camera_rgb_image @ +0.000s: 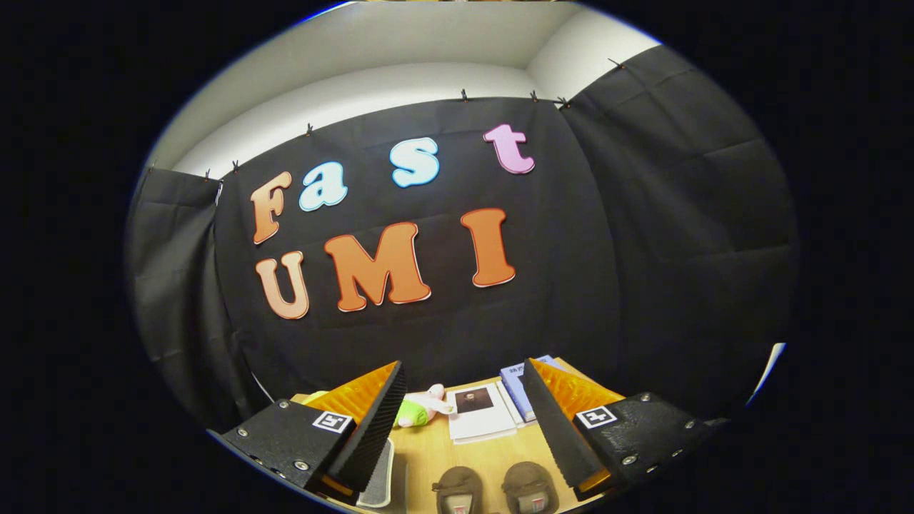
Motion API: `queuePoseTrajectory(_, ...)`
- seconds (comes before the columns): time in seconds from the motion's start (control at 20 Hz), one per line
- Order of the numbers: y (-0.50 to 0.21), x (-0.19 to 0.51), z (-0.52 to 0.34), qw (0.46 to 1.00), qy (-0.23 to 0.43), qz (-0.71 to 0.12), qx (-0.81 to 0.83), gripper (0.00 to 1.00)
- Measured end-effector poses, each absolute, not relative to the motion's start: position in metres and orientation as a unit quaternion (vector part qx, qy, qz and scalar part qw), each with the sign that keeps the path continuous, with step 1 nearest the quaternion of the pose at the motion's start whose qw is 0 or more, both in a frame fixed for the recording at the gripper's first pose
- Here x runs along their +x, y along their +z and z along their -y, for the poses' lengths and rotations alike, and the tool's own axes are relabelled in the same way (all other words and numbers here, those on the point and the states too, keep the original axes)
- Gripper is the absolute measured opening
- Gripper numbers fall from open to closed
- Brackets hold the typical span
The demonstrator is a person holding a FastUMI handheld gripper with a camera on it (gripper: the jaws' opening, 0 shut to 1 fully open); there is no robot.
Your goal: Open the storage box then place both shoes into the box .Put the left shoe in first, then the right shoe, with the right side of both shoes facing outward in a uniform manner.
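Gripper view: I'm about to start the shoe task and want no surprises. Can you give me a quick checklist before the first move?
1. Fingers open and holding nothing: ok, wide apart.
2. Both shoes in sight: ok, side by side on the table, low between the fingers.
3. Which shoe is the left one: cannot tell, only their tops show.
4. Box located and its lid state: cannot tell; a pale edge by the left finger may be it.
5. Clutter clear of the shoes: ok, the booklet, books and plush toy lie beyond them.
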State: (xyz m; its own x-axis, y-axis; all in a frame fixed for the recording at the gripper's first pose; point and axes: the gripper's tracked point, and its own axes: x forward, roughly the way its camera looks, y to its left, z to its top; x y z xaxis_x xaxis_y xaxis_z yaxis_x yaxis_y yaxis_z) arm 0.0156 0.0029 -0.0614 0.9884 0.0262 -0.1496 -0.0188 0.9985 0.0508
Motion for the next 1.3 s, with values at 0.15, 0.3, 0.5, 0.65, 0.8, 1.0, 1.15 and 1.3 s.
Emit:
queuePoseTrajectory(0.15,-0.102,0.021,-0.018,0.989,0.044,-0.124,0.073,0.98)
queuePoseTrajectory(0.3,-0.147,0.025,-0.037,0.974,0.082,-0.172,0.124,0.98)
queuePoseTrajectory(0.5,-0.214,0.026,-0.060,0.947,0.118,-0.238,0.180,0.98)
queuePoseTrajectory(0.65,-0.258,0.020,-0.080,0.925,0.143,-0.287,0.205,0.98)
queuePoseTrajectory(0.8,-0.294,0.012,-0.099,0.901,0.165,-0.329,0.229,0.98)
queuePoseTrajectory(1.0,-0.327,0.005,-0.119,0.873,0.187,-0.363,0.265,0.98)
queuePoseTrajectory(1.15,-0.345,0.000,-0.130,0.860,0.196,-0.381,0.277,0.98)
queuePoseTrajectory(1.3,-0.353,-0.003,-0.143,0.842,0.213,-0.395,0.299,0.98)
